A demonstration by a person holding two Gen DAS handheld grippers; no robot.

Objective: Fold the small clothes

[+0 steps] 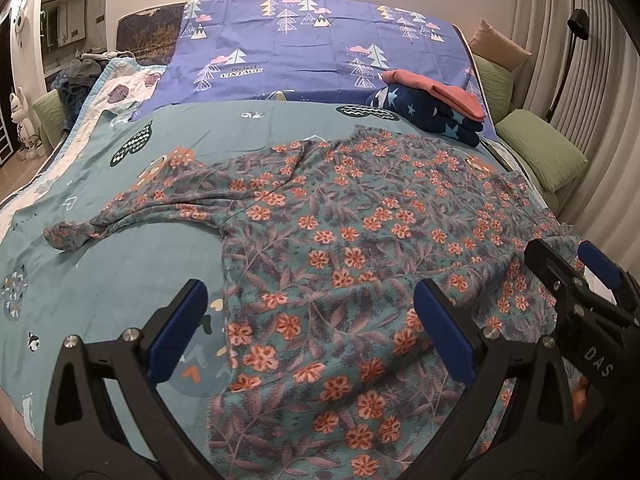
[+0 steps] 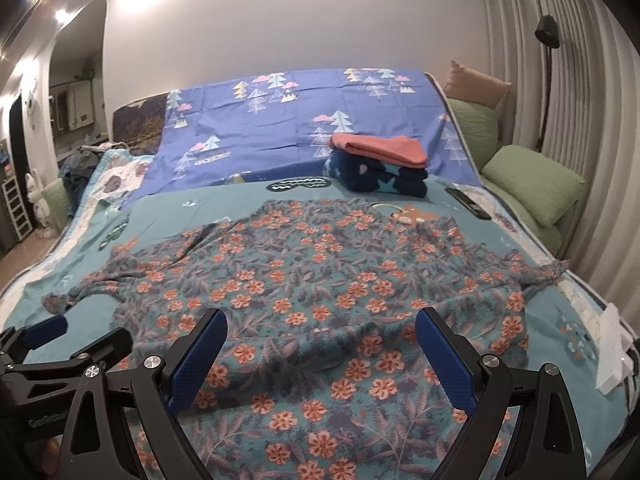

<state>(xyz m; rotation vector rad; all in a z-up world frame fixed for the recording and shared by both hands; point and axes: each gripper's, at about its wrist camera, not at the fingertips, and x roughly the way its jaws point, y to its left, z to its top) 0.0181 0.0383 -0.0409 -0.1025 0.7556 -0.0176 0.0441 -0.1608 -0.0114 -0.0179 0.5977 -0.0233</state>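
A floral long-sleeved top (image 1: pixel 360 220) (image 2: pixel 320 280), teal with orange flowers, lies spread flat on the bed, sleeves out to both sides. My left gripper (image 1: pixel 308 320) hovers open over its near left hem, with nothing between the fingers. My right gripper (image 2: pixel 320 348) is open too, above the near middle of the top. In the left wrist view the right gripper (image 1: pixel 560 260) shows at the right edge. The left gripper (image 2: pixel 80 332) shows at the lower left of the right wrist view.
A folded stack, pink on dark blue starred cloth (image 1: pixel 432 108) (image 2: pixel 380 164), sits at the back right of the bed. A remote (image 2: pixel 468 202) lies by green pillows (image 2: pixel 532 184). White paper (image 2: pixel 612 360) lies at the right edge. A clothes pile (image 1: pixel 80 72) is far left.
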